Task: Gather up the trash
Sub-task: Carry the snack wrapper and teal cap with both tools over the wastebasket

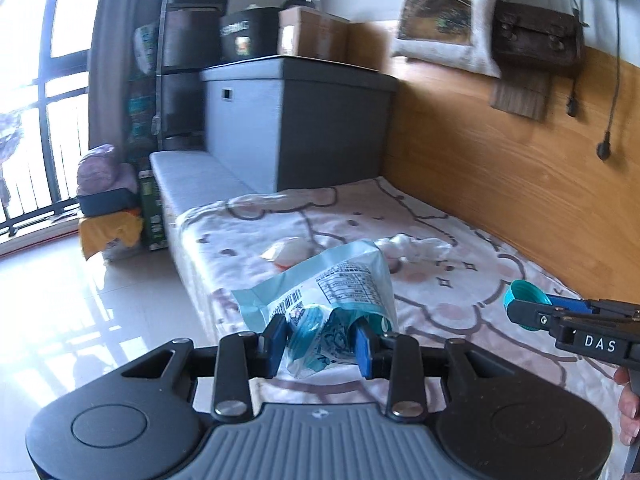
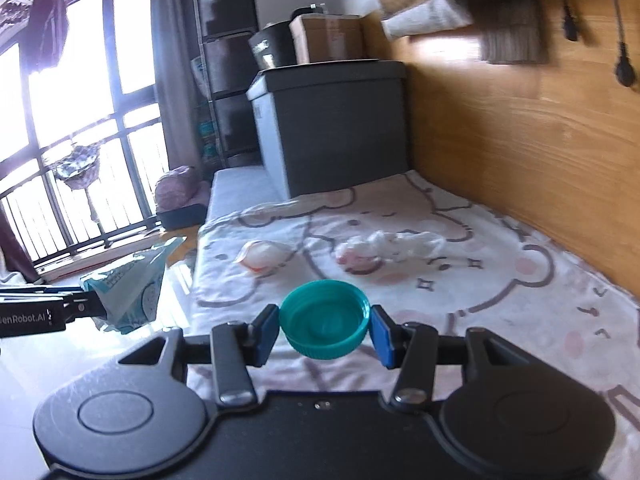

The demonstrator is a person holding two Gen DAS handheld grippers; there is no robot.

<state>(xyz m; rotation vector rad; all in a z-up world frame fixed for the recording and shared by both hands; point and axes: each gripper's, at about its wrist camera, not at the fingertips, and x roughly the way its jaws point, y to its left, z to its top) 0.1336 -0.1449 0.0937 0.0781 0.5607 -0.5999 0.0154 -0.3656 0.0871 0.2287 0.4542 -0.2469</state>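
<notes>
My left gripper point(image 1: 322, 338) is shut on a light blue snack wrapper point(image 1: 328, 288) and holds it above the bed's near edge. The wrapper also shows at the left of the right wrist view point(image 2: 128, 292). My right gripper point(image 2: 324, 326) is shut on a teal bottle cap point(image 2: 325, 320), held above the bed; it also shows at the right of the left wrist view point(image 1: 520, 294). On the patterned bedsheet point(image 2: 500, 300) lie a crumpled white tissue point(image 2: 392, 246) and a small white and orange wrapper point(image 2: 262, 256).
A grey storage box point(image 2: 332, 124) stands at the bed's far end with a cardboard box point(image 2: 328, 36) on top. A wooden wall panel point(image 2: 520, 140) runs along the right. Tiled floor point(image 1: 80, 300) and a barred window point(image 2: 80, 120) lie to the left, with bags point(image 1: 108, 208) beside it.
</notes>
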